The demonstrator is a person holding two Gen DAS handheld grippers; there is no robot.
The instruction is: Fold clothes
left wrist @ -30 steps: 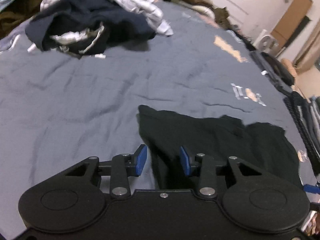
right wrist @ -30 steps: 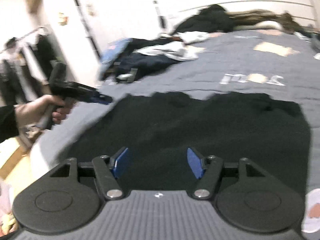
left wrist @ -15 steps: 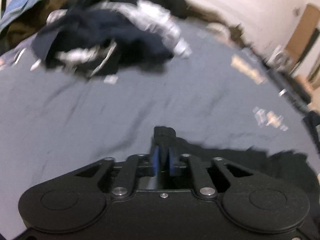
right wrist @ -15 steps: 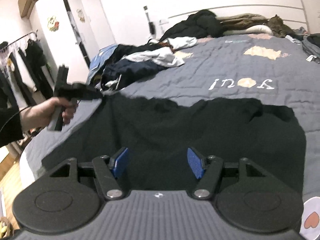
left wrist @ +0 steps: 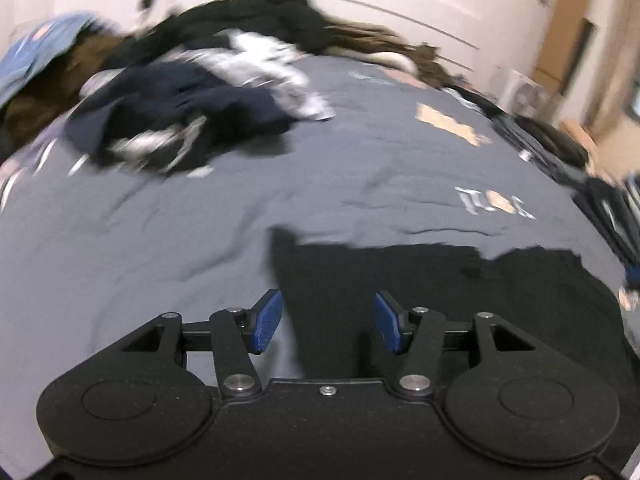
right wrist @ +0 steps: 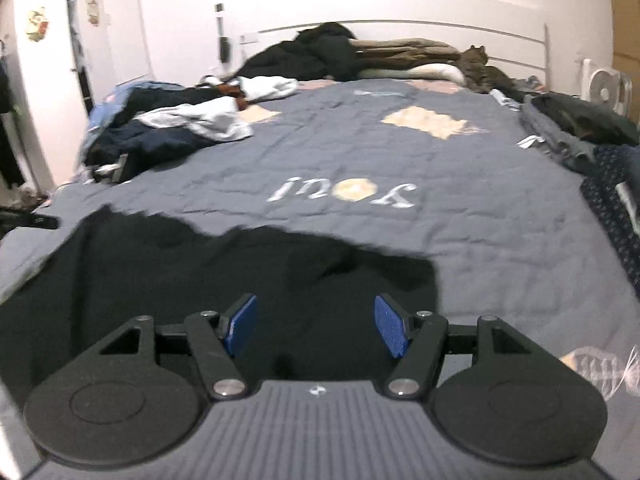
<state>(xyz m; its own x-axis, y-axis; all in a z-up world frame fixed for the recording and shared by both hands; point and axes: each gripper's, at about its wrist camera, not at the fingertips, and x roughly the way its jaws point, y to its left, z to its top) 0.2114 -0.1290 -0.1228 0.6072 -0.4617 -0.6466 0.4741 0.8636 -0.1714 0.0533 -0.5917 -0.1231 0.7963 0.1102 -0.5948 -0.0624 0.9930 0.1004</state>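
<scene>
Left gripper (left wrist: 327,322) jaws just opened, empty, over black garment (left wrist: 440,300) on bed (left wrist: 160,240); right gripper (right wrist: 316,330) wide, empty.

I see a soft, matt black cloth (right wrist: 208,272) on the bumpy gray quilt (right wrist: 460,216), near shiny silver screws (right wrist: 229,387).

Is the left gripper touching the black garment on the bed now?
Apart. In the left wrist view the left gripper has its blue fingers spread, its jaws having just opened, with nothing between them; the black garment lies flat beyond them.
</scene>
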